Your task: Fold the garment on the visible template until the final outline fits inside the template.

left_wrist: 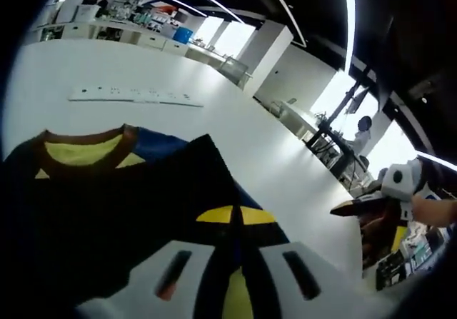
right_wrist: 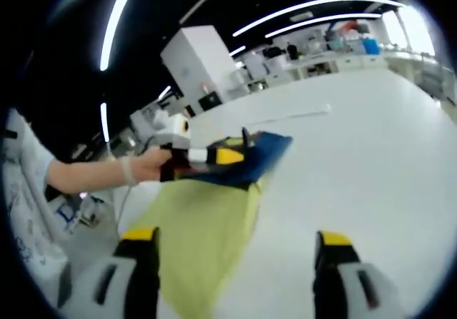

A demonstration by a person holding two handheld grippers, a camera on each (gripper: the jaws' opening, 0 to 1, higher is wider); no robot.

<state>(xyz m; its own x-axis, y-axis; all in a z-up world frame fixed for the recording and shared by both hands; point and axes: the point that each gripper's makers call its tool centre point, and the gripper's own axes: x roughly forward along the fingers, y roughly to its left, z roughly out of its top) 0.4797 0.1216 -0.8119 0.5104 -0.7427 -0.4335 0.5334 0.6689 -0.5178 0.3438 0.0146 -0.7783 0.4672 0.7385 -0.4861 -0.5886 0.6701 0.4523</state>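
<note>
A dark garment (left_wrist: 107, 212) with a brown-rimmed neck opening (left_wrist: 82, 151), yellow inside and blue parts lies spread over the white table (left_wrist: 285, 169). My left gripper (left_wrist: 235, 215) is shut on a fold of it, yellow tips together. In the right gripper view a hand holds that left gripper (right_wrist: 227, 155), which lifts the garment's blue edge (right_wrist: 260, 151) above a yellow-green sheet (right_wrist: 196, 244); whether this is the template or the garment's underside I cannot tell. My right gripper (right_wrist: 237, 237) is open, its jaws wide apart with nothing between them. It also shows at the right (left_wrist: 353, 208), off the cloth.
A long white strip (left_wrist: 136, 95) lies on the table beyond the garment, also seen far off (right_wrist: 293, 114). Benches with equipment (left_wrist: 143, 19) line the back. A person (left_wrist: 360, 130) stands by desks at the right. A sleeve and arm (right_wrist: 71, 173) reach in from the left.
</note>
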